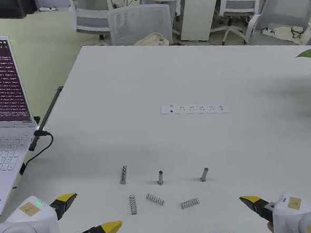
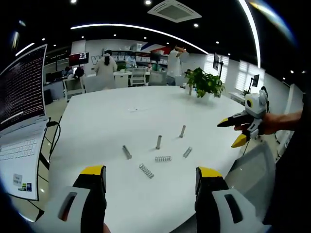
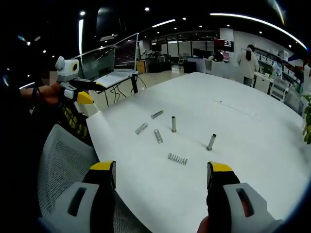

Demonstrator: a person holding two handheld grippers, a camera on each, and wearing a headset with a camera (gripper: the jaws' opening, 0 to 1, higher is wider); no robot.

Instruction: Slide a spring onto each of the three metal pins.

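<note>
White surface (image 1: 205,71) in an open office — beyond its far edge stand grey mesh chairs (image 1: 139,23); a laptop (image 1: 1,99) beside its left edge, a leafy plant (image 2: 205,82) at its right — strip lights (image 2: 136,28) curve overhead.

I have my left gripper (image 1: 92,211) low at the near left, jaws spread wide and empty, with the yellow tips pointing forward and a little to the right. My right gripper (image 1: 234,218) sits low at the near right. Its jaws are likewise wide apart and empty, and its tips angle left toward the other. In the left gripper view, my right hand (image 2: 273,121) wraps the right gripper's white body, wrist running back behind it. The two grippers are well apart, roughly level.
</note>
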